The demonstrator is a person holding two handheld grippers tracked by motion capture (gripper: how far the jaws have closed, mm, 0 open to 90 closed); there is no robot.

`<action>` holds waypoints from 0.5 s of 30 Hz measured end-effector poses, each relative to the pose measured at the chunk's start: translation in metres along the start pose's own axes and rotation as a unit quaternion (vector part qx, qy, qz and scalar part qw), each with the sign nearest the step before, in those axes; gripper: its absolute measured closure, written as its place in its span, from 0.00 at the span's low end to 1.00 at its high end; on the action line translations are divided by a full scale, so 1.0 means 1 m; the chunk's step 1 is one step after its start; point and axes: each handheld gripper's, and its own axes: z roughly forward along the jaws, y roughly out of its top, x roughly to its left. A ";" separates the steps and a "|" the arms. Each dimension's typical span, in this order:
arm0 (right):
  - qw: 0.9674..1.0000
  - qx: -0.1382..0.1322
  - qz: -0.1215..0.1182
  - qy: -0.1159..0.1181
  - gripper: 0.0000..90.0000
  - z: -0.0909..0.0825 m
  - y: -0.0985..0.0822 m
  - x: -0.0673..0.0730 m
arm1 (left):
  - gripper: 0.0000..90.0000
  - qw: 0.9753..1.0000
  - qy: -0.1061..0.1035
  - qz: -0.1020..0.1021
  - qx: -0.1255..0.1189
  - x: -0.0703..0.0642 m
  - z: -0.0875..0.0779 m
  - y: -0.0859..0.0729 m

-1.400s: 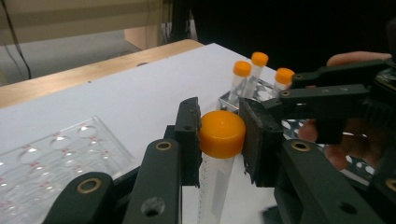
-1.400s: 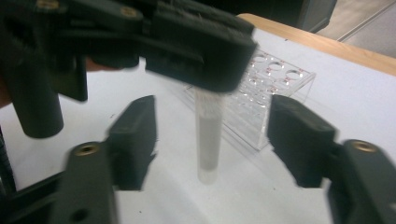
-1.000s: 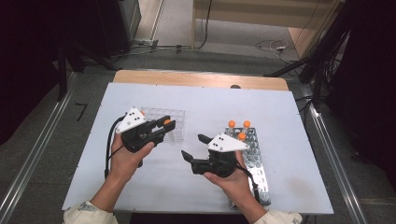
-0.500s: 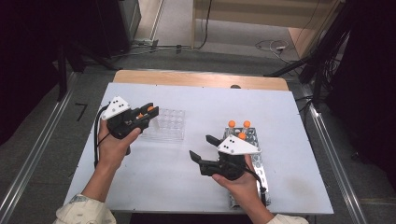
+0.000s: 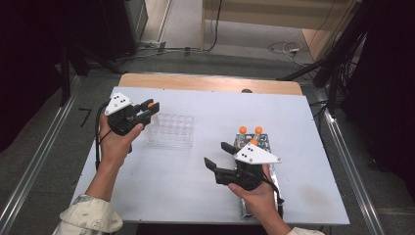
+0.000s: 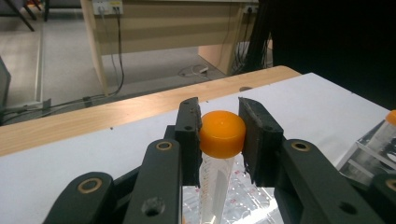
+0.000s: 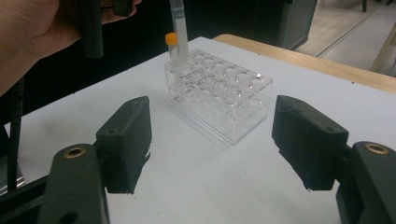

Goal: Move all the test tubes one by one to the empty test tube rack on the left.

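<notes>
Your left gripper (image 6: 219,140) has its jaws clamped on the orange cap of a tube (image 6: 222,134), which hangs upright beneath them. Directly under it sits the clear rack (image 5: 170,130), and in the right gripper view the tube's lower end (image 7: 180,37) stands at the rack's far corner, at or just inside a well; one capped tube already sits there.

Compared with a second ago, your left hand (image 5: 115,144) has swung the tube away from the middle of the table (image 5: 161,196) and out to the rack's left end. That suggests the carry is done and the lowering is the step in hand: line the tip up with a free well and sink it straight.

Your right gripper (image 5: 219,155) has its jaws standing wide with nothing between them, though they have just been closing a little. It hovers beside the metal rack (image 5: 266,147), where more orange-capped tubes wait.
</notes>
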 end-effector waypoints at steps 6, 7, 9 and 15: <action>1.000 0.001 0.004 -0.002 0.31 -0.001 -0.002 -0.001 | 0.79 1.000 0.012 0.005 0.003 0.005 0.005 -0.003; 1.000 0.001 0.004 -0.001 0.31 -0.001 -0.002 -0.001 | 0.79 1.000 0.011 0.006 0.002 0.005 0.005 -0.004; 1.000 0.000 0.004 -0.002 0.31 -0.001 -0.003 -0.001 | 0.79 1.000 0.010 0.006 0.004 0.005 0.006 -0.005; 1.000 0.000 0.004 0.000 0.31 -0.001 -0.003 -0.001 | 0.79 1.000 0.009 0.007 0.022 0.006 0.009 -0.013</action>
